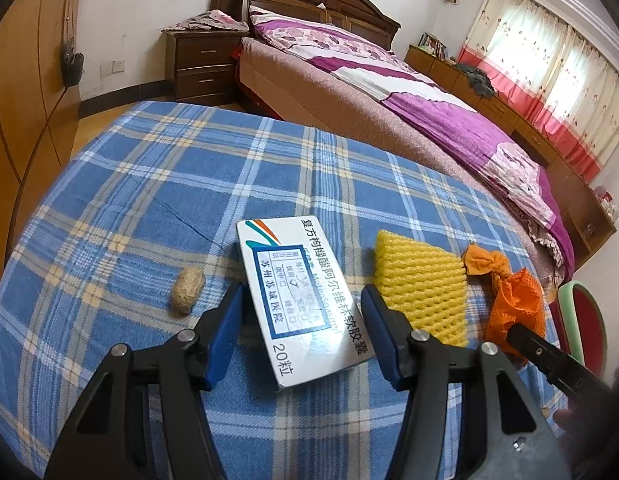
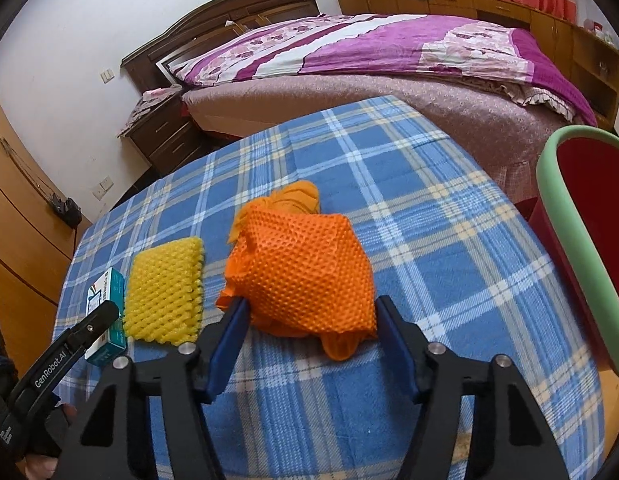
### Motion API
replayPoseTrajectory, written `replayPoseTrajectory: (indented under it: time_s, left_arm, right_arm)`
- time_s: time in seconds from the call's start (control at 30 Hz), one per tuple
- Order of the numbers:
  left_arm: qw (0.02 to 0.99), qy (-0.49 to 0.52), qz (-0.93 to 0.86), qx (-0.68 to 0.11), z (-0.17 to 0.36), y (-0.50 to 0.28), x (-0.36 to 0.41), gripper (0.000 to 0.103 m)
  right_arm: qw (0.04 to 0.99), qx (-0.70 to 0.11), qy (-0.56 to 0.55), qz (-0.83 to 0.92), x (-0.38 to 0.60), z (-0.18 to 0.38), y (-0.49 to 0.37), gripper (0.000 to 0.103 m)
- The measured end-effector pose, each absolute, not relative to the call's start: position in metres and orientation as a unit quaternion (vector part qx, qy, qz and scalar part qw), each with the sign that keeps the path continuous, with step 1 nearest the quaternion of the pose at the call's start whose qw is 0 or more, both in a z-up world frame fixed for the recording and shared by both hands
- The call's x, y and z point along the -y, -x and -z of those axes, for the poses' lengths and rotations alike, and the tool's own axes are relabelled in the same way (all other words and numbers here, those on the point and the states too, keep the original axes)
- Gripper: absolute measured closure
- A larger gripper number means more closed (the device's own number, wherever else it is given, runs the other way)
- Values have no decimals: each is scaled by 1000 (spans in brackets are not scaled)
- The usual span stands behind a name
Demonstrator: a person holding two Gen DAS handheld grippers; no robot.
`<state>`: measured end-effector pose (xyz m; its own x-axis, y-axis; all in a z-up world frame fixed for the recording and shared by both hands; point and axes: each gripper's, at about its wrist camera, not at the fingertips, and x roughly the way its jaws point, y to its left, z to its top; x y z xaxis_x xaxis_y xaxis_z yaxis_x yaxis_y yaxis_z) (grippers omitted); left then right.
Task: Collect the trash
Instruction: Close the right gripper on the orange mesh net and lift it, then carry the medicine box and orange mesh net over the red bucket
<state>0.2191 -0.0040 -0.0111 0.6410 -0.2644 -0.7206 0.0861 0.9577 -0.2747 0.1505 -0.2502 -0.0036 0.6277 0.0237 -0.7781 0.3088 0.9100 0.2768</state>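
Note:
A white medicine box [image 1: 299,300] lies on the blue plaid table, its near end between the open jaws of my left gripper [image 1: 301,312]; the left pad is close to its edge. A peanut shell [image 1: 188,290] lies to its left. A yellow foam net [image 1: 423,284] lies to its right, also in the right wrist view [image 2: 165,292]. An orange foam net [image 2: 301,276] sits between the open jaws of my right gripper [image 2: 309,320], pads at both its sides; it also shows in the left wrist view [image 1: 509,300]. The box shows at the left of the right wrist view [image 2: 105,320].
A red bin with a green rim [image 2: 557,248] stands beyond the table's right edge, also in the left wrist view [image 1: 581,320]. A bed with a purple quilt [image 1: 389,92] lies beyond the table's far edge. A wooden wardrobe [image 1: 25,100] stands at the left.

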Motion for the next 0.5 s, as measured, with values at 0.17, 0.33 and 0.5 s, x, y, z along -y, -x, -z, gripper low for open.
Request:
replayPoseTrajectory:
  time_s: [0.17, 0.33, 0.5]
  left_arm:
    - [904, 111, 102, -400, 7, -216, 4, 43]
    - [906, 108, 106, -395, 4, -213, 7, 43]
    - [909, 110, 106, -389, 2, -212, 6, 43]
  right_arm:
    - [879, -423, -206, 76, 252, 4, -147, 66]
    - [886, -412, -202, 71, 248, 1, -136, 91]
    - [894, -397, -195, 66, 248, -10, -122, 94]
